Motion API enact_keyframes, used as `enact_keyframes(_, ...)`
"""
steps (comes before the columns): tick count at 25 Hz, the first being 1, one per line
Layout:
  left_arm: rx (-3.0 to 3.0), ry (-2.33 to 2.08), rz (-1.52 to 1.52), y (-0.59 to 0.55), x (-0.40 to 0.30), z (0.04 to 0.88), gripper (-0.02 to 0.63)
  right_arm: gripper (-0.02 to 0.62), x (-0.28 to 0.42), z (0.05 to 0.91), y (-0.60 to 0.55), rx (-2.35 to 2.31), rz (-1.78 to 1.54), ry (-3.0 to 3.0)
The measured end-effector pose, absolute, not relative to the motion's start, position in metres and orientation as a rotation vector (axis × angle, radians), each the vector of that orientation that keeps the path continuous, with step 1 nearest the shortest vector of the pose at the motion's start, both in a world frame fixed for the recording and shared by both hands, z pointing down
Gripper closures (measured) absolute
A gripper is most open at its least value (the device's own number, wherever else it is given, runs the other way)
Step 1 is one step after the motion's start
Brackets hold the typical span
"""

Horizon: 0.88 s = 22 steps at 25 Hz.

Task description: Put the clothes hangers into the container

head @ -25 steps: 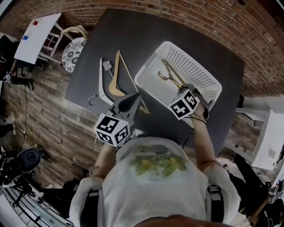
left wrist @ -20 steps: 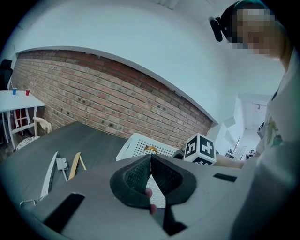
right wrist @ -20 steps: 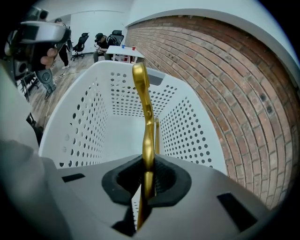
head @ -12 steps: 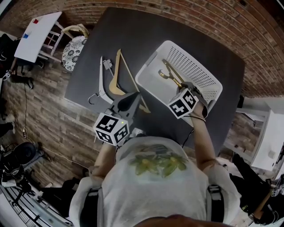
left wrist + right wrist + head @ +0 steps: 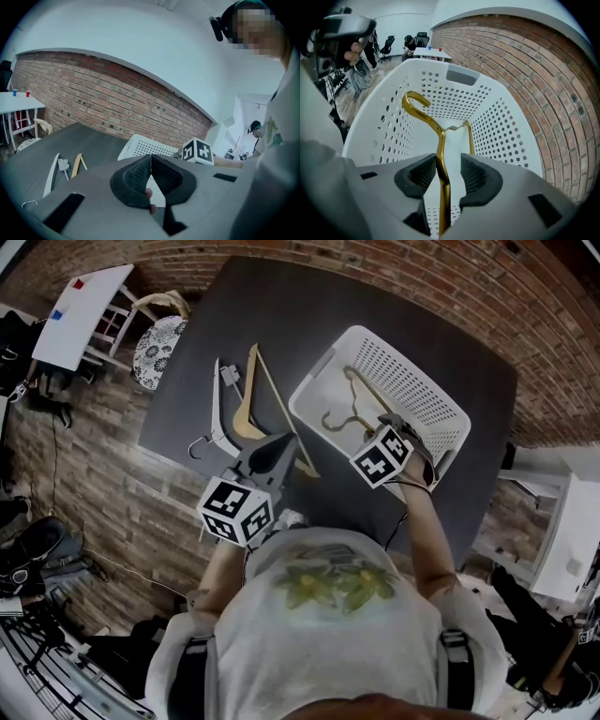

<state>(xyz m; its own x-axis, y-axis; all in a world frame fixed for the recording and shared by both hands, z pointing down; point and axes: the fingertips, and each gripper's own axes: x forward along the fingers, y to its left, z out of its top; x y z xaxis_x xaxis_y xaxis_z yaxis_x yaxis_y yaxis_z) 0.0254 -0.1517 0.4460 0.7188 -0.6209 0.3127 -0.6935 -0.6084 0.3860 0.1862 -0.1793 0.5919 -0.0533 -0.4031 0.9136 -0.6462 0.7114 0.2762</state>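
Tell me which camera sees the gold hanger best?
The right gripper view: the gold hanger fills the middle, its neck between the jaws of the right gripper, which have just been opening. The head view shows it small inside the white basket. The left gripper view shows only the basket's outside, no hanger.

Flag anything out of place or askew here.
The gold hanger sits askew in the white basket, hook raised, between the right gripper's parted jaws, which have just been opening. A white hanger and a wooden hanger lie outside it on the table.
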Motion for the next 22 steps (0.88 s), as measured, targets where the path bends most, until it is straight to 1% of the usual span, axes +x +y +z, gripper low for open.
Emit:
enact_keyframes(5, 2.446, -1.002, 0.194, -0.148, 0.023, 0.443, 0.577, 0.420, 0.183, 0.585, -0.175, 0.854, 0.301, -1.748)
enact_keyframes(10, 2.458, -0.999, 0.188, -0.142, 0.023, 0.440, 0.577, 0.420, 0.186, 0.569, -0.171, 0.897, 0.268, -1.790)
enact_keyframes(19, 2.490, -0.974, 0.167, -0.126, 0.024, 0.430, 0.577, 0.422, 0.192, 0.508, -0.166, 1.099, 0.199, -1.893)
enact_keyframes(22, 2.502, -0.962, 0.160, -0.120, 0.026, 0.426, 0.577, 0.447, 0.193, 0.481, -0.162, 1.216, 0.127, -1.928)
